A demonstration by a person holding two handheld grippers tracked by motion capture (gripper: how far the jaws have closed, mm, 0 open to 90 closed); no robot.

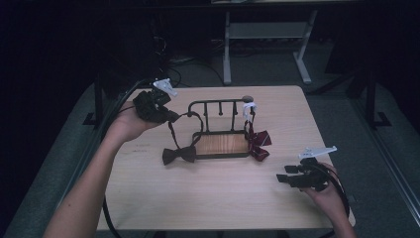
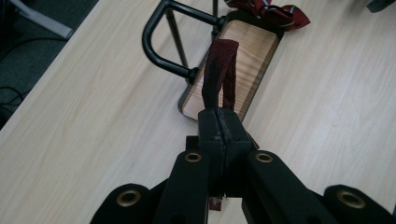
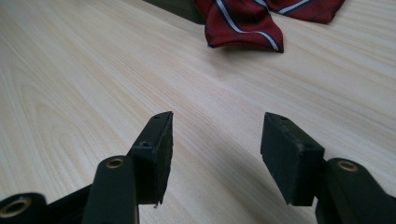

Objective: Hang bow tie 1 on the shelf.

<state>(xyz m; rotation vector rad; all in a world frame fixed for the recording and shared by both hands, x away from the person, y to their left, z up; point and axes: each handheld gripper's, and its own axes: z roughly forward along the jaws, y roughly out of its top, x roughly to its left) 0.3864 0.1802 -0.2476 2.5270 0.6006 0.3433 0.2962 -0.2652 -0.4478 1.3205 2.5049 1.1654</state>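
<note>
Left hand-held gripper (image 1: 171,116) is raised over the bench's (image 1: 198,198) back-left area, jaws clamped on the strap (image 2: 219,70) of a dark bow tie (image 1: 179,154). Strap runs taut from the jaws down to the bow, which lies on the bench just left of the rack (image 1: 220,144), touching its front-left corner. In the left gripper view the strap loop stands up out of the closed pads (image 2: 212,128), with the rack's wooden base (image 2: 238,60) beyond.

Rack is a black metal frame with pegs along a back rail, standing mid-bench. Striped red bow tie (image 1: 258,144) lies against the rack's right end; its strap goes up to the rail, a white tag (image 1: 249,107) near the top.

Right hand-held gripper (image 1: 285,173) rests low at the front-right of the bench, well apart from the rack, jaws apart, nothing between them. Right gripper view: bare wood between the pads (image 3: 159,154), striped tie (image 3: 245,21) farther off.
</note>
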